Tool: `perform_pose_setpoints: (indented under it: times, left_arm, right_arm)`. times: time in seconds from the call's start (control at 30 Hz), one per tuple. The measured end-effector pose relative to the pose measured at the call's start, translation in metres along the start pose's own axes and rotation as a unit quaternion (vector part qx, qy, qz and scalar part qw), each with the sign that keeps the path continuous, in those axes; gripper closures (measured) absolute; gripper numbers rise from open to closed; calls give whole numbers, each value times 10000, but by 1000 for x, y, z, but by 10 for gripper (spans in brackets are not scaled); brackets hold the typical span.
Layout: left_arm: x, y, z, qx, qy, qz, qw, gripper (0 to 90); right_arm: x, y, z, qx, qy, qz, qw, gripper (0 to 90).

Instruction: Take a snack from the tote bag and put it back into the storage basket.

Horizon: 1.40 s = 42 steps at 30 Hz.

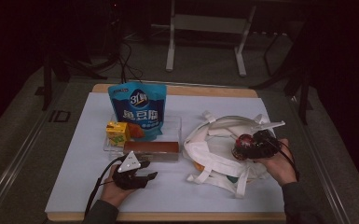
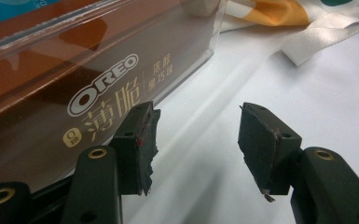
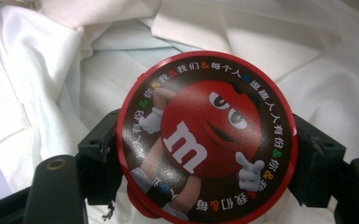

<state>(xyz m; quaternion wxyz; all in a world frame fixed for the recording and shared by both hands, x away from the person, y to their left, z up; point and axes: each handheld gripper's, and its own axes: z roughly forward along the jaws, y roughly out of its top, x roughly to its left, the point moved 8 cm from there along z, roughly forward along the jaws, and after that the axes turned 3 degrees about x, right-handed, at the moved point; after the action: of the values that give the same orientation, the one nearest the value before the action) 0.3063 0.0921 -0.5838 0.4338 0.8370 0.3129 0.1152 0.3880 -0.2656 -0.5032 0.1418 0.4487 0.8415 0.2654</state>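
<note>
Left hand-held gripper (image 1: 145, 171) at 7 o'clock on the worktop (image 1: 74, 186), jaws about half open, nothing between them, parked just short of the Oreo box (image 1: 151, 149), probably waiting its turn. Right hand-held gripper (image 1: 240, 145) at 4 o'clock, clamped on the red M&M's tin (image 3: 208, 135), held over the white tote bag (image 1: 214, 154), likely for dropping in. Further back: juice carton (image 1: 117, 133), blue snack pouch (image 1: 138, 108).

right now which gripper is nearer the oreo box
Left. The left gripper sits just in front of the Oreo box, jaws open beside it. The right gripper is off over the white tote bag, clamped on a round M&M's tin.
</note>
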Motion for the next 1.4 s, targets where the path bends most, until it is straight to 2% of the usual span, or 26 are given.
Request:
perform_pose_setpoints:
  times: [0.17, 1.4]
  left_arm:
    - [0, 0, 0, 0, -3, 0, 10000, 462]
    - [0, 0, 0, 1, -17, 5, 10000, 462]
  right_arm:
    - [6, 4, 0, -34, 109, -13, 9999, 254]
    - [43, 26, -3, -76, 340, -411, 9985, 254]
